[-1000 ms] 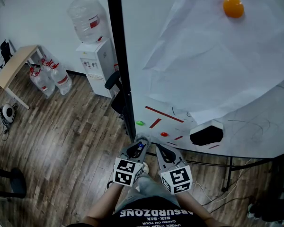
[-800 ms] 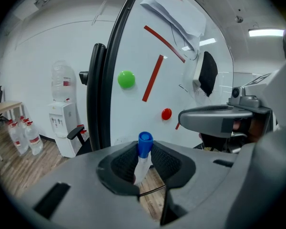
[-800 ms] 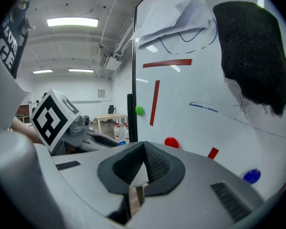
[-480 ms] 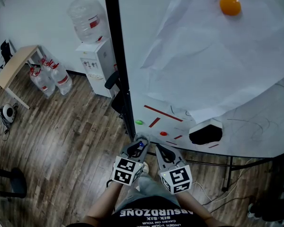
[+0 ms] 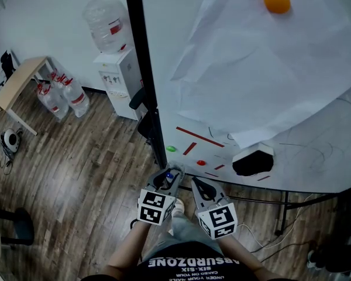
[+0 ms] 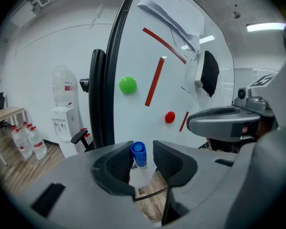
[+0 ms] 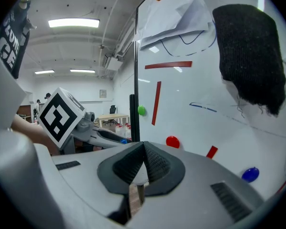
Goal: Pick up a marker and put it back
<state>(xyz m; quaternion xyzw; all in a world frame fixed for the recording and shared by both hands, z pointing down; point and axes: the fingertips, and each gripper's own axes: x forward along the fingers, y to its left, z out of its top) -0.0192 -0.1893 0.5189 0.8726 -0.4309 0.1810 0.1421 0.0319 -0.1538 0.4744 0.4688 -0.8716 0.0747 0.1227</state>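
Marker: the marker (image 6: pixel 138 154), blue cap forward, sits between the jaws of my left gripper (image 6: pixel 143 161), low before the whiteboard (image 6: pixel 138 46).
Marker contact: in the left gripper view its cap lies against the pad on that view's left; a gap shows on the other side.
My left gripper: the jaws are opening, spread around the marker and no longer pinching it.
My right gripper: the right gripper (image 7: pixel 143 163) is just beside the left one, its jaws pressed together with nothing between them.
Board near the marker: a green magnet (image 6: pixel 127 85) and a red magnet (image 6: pixel 169 117) are stuck above my grippers, with red strips (image 5: pixel 199 137) between and around them.
Eraser: a black eraser (image 5: pixel 253 164) clings to the board to the right of the red magnet.
Further up: a big sheet of paper (image 5: pixel 269 69) hangs on the board, with an orange magnet (image 5: pixel 276 0) near its top.
Lower right: in the right gripper view, a blue magnet (image 7: pixel 250 174) is on the board.
Room: a water dispenser (image 5: pixel 120 69) stands left of the board on the wooden floor (image 5: pixel 76 168).
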